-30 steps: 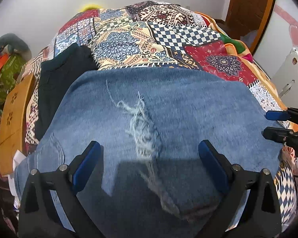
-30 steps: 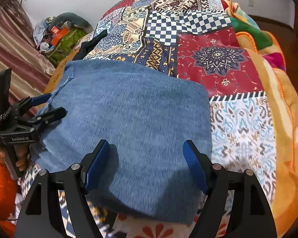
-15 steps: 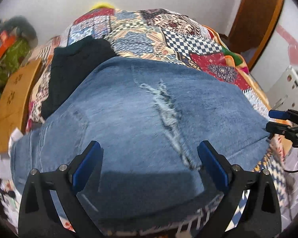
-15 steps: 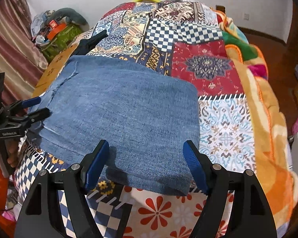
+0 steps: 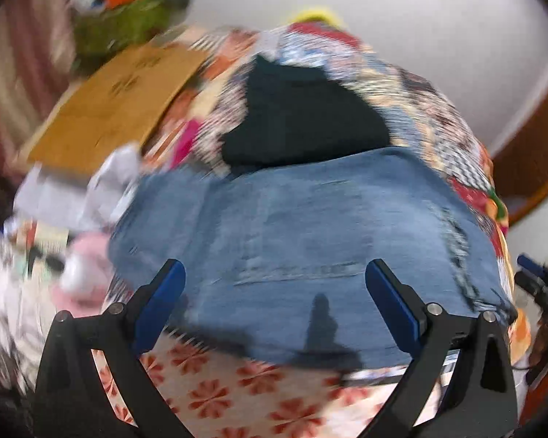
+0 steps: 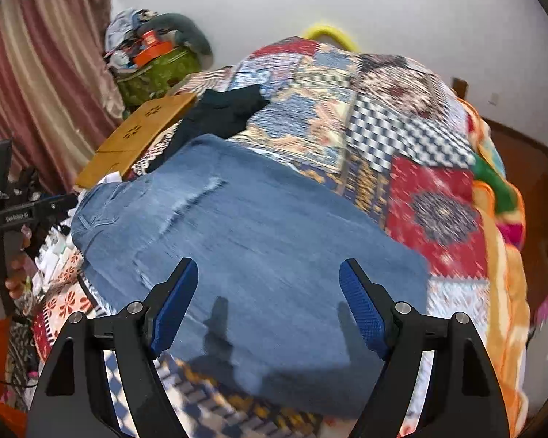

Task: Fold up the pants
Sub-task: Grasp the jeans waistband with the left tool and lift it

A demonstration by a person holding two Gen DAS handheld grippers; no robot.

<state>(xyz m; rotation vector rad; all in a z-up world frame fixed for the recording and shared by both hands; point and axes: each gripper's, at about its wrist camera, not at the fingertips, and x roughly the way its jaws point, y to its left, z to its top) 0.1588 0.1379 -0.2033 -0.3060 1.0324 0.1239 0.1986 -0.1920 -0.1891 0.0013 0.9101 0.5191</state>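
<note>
Lying folded on quilt (image 6: pixel 402 124): jeans (image 6: pixel 274 241) | left hand-held gripper (image 5: pixel 276 299) empty, agape | right hand-held gripper (image 6: pixel 268 303) empty, opening

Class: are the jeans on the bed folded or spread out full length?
Folded: the jeans lie as a compact block on the quilt, no separate legs showing.

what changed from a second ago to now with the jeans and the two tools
Both tools drew back from the folded blue denim jeans: the left tool swung toward the waistband end, and the right tool, its jaws opening, rose so more patchwork quilt shows. Neither took hold of anything. The jeans and the dark garment stayed put.
</note>
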